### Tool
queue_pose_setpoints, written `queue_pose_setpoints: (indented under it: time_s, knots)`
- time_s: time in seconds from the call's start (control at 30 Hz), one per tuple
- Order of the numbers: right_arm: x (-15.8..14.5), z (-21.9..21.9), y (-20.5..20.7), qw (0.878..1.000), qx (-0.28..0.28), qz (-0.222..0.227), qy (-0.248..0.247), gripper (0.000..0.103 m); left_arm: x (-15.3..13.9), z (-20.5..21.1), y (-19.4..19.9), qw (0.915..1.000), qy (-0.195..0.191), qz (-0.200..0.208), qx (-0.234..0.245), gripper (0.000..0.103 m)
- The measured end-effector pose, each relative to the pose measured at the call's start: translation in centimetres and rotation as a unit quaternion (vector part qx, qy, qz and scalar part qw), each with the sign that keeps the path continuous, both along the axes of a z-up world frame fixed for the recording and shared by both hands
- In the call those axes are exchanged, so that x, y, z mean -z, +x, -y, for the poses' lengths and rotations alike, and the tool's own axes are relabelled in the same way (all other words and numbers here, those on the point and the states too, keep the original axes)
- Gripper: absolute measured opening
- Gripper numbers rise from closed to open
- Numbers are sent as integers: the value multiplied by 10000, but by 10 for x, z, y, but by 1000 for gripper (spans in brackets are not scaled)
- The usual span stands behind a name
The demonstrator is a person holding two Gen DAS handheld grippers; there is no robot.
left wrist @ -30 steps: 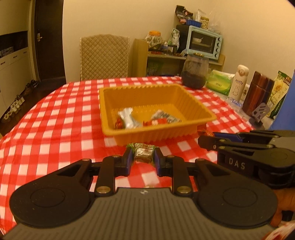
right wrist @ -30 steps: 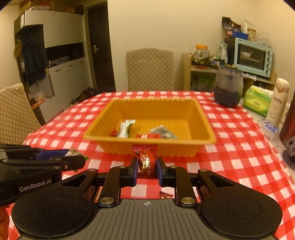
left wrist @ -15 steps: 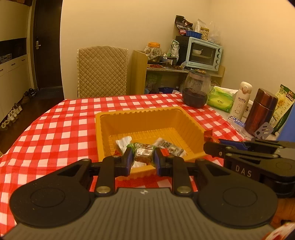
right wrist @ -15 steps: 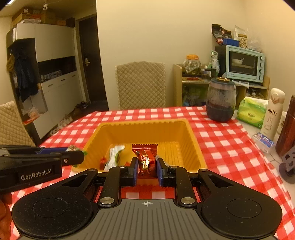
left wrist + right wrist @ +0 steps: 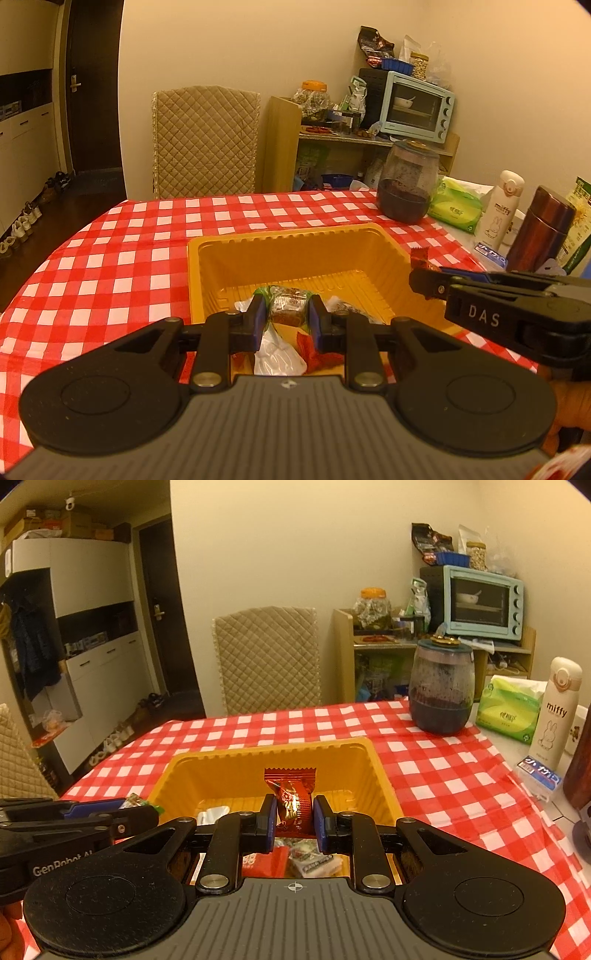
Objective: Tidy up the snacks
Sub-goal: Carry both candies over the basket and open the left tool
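Note:
An orange plastic tray [image 5: 207,254] [image 5: 380,771] sits on the red-checked tablecloth with a few wrapped snacks in it: a white packet [image 5: 275,356], a red one [image 5: 264,862] and a silver one [image 5: 314,860]. My left gripper [image 5: 286,314] is shut on a brown snack in a clear green-edged wrapper [image 5: 288,306], held over the tray's near part. My right gripper [image 5: 294,812] is shut on a red foil candy [image 5: 291,794], also above the tray. Each gripper shows at the other view's edge: the right one [image 5: 424,280], the left one [image 5: 144,812].
A dark glass jar [image 5: 441,686], a green tissue pack [image 5: 511,709], a white miffy bottle [image 5: 557,712] and a brown flask [image 5: 541,229] stand along the table's right side. A quilted chair [image 5: 205,144] stands behind the table, a shelf with a toaster oven [image 5: 480,602] beyond.
Both grippers have moved forward with their snacks, from in front of the tray to above its inside. The tray now looks closer and lower in both views.

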State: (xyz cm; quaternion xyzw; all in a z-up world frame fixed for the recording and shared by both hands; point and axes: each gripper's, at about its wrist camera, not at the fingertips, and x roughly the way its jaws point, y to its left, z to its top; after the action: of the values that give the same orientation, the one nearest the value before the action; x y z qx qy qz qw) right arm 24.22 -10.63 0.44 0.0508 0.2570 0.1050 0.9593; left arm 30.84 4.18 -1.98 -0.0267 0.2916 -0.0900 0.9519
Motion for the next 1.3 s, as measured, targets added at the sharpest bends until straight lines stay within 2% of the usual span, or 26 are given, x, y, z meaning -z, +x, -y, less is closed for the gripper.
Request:
queue_pose_setpoints:
  time_s: [0.5, 0.7, 0.73, 0.83, 1.3]
  knots:
    - [26, -3, 34, 9993, 4, -362, -51, 21, 21, -6, 37, 9994, -41, -337, -90, 22]
    - [29, 2, 39, 9991, 91, -424, 10, 21, 23, -3, 42, 9996, -86, -280, -29, 23]
    - [29, 3, 39, 9991, 89, -426, 19, 21, 23, -3, 43, 9996, -98, -252, -8, 25]
    - [30, 3, 39, 9990, 95, -425, 23, 21, 24, -5, 44, 9995, -141, -263, -87, 48]
    - [27, 7, 39, 9988, 117, -418, 238, 21, 25, -26, 43, 9981, -67, -388, -468, 48]
